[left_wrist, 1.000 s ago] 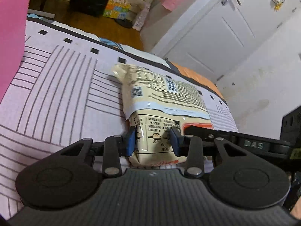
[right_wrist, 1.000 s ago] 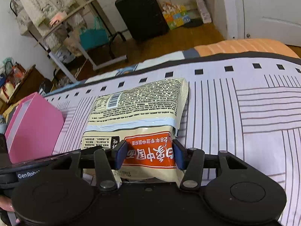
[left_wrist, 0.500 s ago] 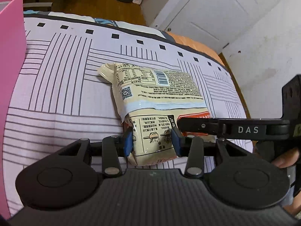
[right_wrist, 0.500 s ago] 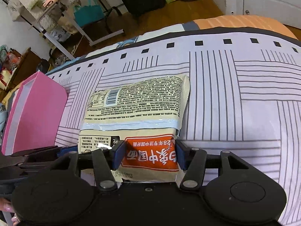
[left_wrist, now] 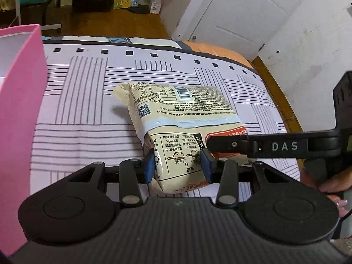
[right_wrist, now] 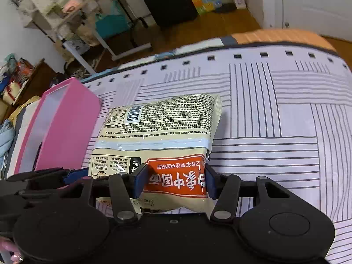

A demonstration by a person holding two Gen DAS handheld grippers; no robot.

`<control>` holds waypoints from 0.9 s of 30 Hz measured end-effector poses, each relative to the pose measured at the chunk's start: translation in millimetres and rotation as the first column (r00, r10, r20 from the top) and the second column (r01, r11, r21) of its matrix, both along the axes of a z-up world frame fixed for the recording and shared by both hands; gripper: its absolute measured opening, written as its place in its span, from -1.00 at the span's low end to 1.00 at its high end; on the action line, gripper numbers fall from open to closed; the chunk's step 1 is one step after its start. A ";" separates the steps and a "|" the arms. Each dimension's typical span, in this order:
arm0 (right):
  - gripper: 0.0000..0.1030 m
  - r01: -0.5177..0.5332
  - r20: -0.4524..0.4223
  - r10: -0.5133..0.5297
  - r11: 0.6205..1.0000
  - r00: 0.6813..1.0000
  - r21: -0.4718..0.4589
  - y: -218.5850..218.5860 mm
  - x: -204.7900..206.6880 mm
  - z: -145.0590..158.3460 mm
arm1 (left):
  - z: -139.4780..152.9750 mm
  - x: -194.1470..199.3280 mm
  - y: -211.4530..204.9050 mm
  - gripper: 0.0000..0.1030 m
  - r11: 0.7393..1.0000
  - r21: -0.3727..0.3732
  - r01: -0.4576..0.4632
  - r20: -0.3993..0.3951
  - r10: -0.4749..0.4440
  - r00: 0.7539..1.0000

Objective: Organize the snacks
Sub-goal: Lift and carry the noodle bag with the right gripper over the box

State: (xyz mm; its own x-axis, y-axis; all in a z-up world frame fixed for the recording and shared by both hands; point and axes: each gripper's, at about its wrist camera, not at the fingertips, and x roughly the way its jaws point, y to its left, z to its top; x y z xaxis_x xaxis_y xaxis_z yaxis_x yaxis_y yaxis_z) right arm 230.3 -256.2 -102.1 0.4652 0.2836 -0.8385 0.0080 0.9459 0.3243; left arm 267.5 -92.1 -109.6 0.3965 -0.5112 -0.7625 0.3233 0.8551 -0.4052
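Two tongs pinch the near end of one noodle packet (left_wrist: 176,118). The left tongs (left_wrist: 177,167) press their blue pads against the cream panel with the cooking diagrams, while the right tongs (right_wrist: 173,181) clamp the orange-red panel just beside it, so both grips share the same short edge. In the left wrist view the right tool's black finger crosses in from the right and lies on the packet's near right corner.

Holding with both tools likely keeps the soft, puffy bag from sagging or twisting, since a single pinch on one corner would let it swing. The packet lies back side up, barcode and small print toward the far end. That far end seems to hang just above the bed (left_wrist: 92,118), judging by the shadow under its far left corner, though whether it touches the sheet cannot be told for sure.

Left of the packet stands the pink box (right_wrist: 66,127), open at the top, near but apart from the bag. It looks like the intended place for snacks, so the next move would probably carry the packet leftward and over its rim.

Beyond the bed's far edge lie wooden floor, a dark suitcase (right_wrist: 167,0) and a white door (left_wrist: 239,19).
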 end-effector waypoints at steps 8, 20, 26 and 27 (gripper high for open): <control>0.14 0.003 0.061 -0.005 1.000 0.998 0.026 8.2 -40.3 19.8 | 32.0 -36.2 10.4 -0.23 0.999 0.029 0.030 0.040 -0.031 0.999; 0.12 -0.044 0.044 0.044 0.999 0.998 -0.002 47.5 -93.7 22.4 | 36.9 -97.9 41.7 -0.22 0.998 0.048 0.033 0.040 -0.035 0.999; 0.12 -0.062 0.017 0.062 0.998 0.998 0.006 70.2 -115.0 26.3 | 39.8 -125.7 63.3 -0.22 0.998 0.044 0.033 0.011 -0.034 0.999; 0.12 -0.071 0.015 0.071 0.997 0.997 0.005 74.7 -120.6 27.2 | 40.9 -130.3 68.2 -0.22 0.999 0.041 0.031 0.003 -0.031 1.000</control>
